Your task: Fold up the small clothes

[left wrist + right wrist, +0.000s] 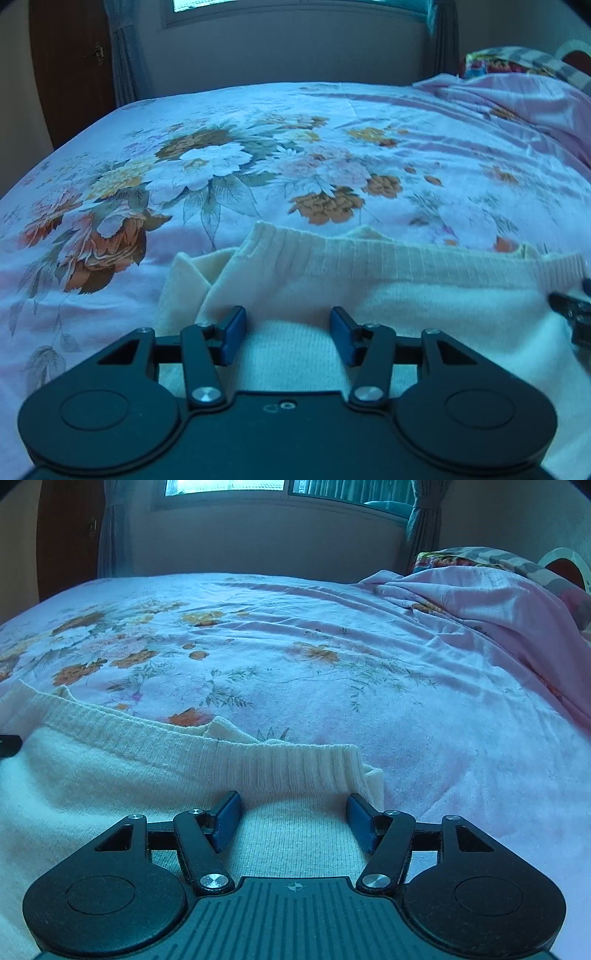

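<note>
A cream knitted sweater [388,280] lies flat on the floral bedsheet [221,166], its ribbed hem along the far edge. My left gripper [288,319] is open, just above the sweater near its left side, where a folded sleeve edge [184,280] shows. The sweater also shows in the right wrist view [110,775]. My right gripper [293,805] is open over the sweater's right corner, close behind the ribbed hem [295,764]. Part of the right gripper shows at the right edge of the left wrist view [572,314].
The pink floral bedsheet [332,664] stretches ahead. A bunched pink blanket [498,602] and patterned pillows [517,62] lie at the far right. A wall, window and curtains stand beyond the bed; a dark door [70,66] is at the far left.
</note>
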Action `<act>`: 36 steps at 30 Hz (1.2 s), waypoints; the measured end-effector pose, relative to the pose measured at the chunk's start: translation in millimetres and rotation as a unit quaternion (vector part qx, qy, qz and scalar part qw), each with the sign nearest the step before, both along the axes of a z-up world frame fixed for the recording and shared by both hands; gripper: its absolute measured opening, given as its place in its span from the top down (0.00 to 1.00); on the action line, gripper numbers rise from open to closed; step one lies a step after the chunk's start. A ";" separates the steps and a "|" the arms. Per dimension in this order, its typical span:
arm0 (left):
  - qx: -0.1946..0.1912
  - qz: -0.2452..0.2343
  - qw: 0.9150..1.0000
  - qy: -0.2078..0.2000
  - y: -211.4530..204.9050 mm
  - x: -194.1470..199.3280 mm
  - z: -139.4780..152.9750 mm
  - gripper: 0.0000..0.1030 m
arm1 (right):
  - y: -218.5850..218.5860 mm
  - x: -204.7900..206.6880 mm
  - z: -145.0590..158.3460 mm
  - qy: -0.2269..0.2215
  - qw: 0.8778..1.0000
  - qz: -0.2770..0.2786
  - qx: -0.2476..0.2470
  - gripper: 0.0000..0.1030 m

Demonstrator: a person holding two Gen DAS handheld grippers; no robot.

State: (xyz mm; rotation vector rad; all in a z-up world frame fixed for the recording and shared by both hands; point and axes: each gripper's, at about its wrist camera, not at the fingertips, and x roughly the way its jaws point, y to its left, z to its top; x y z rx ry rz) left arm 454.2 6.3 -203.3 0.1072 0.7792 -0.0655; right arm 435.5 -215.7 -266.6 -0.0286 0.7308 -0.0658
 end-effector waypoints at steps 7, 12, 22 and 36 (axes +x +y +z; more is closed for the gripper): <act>0.003 -0.018 1.000 0.020 9.9 -54.3 17.5 0.49 | 11.2 -14.7 45.9 0.045 0.999 0.009 0.026 0.38; 0.002 -0.028 1.000 0.014 17.5 -113.1 19.6 0.45 | 60.1 -98.1 52.0 0.013 0.997 0.066 0.030 0.38; -0.037 -0.004 0.999 0.039 41.3 -170.9 24.3 0.43 | 86.9 -176.9 27.5 0.025 0.998 0.060 -0.015 0.37; -0.083 0.043 0.994 0.051 72.9 -193.1 47.9 0.45 | 83.8 -223.7 71.1 -0.003 0.997 0.042 0.064 0.37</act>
